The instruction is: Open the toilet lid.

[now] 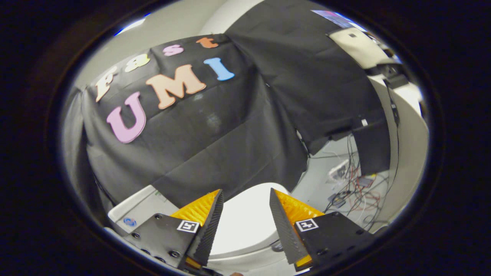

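Observation:
A white toilet lid (247, 220) lies down flat just ahead of and below my gripper (245, 193), showing through the gap between the two fingers. The fingers (203, 212) are black with orange ribbed backs and stand apart, open, with nothing pressed between them. They hover above the lid without clearly touching it. Left of the lid, behind the left finger, sits the white toilet tank (140, 211) with a small blue mark on it.
The black cloth wall (238, 126) hangs right behind the toilet. To the right, a tangle of red and black cables (355, 188) and small boxes lies on the pale floor, beside a curved white panel (408, 153).

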Tool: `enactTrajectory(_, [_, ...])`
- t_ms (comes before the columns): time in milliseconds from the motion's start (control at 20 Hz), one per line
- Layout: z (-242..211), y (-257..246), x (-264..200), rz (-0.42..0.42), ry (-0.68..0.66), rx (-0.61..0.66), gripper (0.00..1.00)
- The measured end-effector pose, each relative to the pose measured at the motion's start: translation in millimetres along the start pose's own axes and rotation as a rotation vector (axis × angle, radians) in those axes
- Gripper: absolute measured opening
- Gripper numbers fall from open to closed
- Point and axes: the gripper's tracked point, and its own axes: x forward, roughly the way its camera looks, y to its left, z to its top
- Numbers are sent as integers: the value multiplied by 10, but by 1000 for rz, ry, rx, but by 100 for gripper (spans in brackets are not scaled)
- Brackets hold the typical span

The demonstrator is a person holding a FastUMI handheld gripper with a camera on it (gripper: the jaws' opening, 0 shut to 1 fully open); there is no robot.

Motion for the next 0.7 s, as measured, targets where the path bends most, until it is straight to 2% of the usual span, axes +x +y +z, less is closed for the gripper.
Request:
enactTrajectory(150, [-219,-191,-67,-74,-36,195,76])
enactTrajectory(300, [-495,-575,-138,-199,-59,372,75])
enactTrajectory(450, [-835,-921,-207,-295,-28,484,72])
enactTrajectory(550, [-1093,-1082,-204,-331,16,551,72])
enactTrajectory(700, [-1381,-1137,-167,-330,68,687,72])
